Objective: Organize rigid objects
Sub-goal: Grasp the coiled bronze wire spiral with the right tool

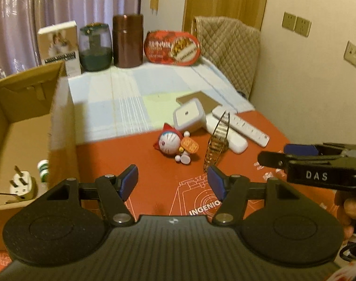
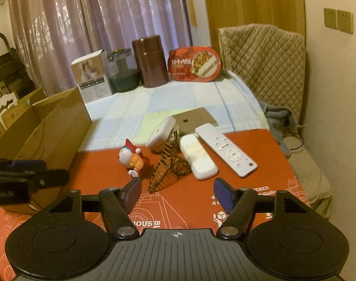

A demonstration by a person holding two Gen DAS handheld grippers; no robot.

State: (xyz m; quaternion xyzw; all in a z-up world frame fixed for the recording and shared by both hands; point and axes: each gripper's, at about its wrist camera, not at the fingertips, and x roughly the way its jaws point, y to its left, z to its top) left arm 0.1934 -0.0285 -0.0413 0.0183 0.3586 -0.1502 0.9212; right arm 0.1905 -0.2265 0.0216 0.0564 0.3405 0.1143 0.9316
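- Far left of both tools stands the cardboard box (image 1: pixel 25 126), open at the top; a white plug (image 1: pixel 20 185) and a green-and-white bottle (image 1: pixel 43 167) already lie in it, so I judge it the sorting bin.
- The left gripper (image 1: pixel 172 182) hangs over the red mat (image 1: pixel 131 159) with its 2 blue pads apart and nothing between them.
- Ahead of it, a touch left of its centre line, lies the cat figurine (image 1: pixel 173 144) on its side, well short of the pads.
- Just right of the figurine stands the wire cone (image 1: pixel 216 146), tip down towards the tools, its long axis running roughly away from them.
- In the right wrist view the cone (image 2: pixel 165 161) sits ahead, left of centre and near the left pad of the right gripper (image 2: pixel 176 195), whose jaws are also spread and empty.
- Further right, beyond the cone, lie the white square case (image 2: pixel 161 137), the white oblong block (image 2: pixel 197 158) and the white remote (image 2: pixel 226 149), both long pieces slanting away to the left.
- Judgement: the figurine is the left tool's nearest pick and closest to the box; the cone suits the right tool, though its open wire could slip.
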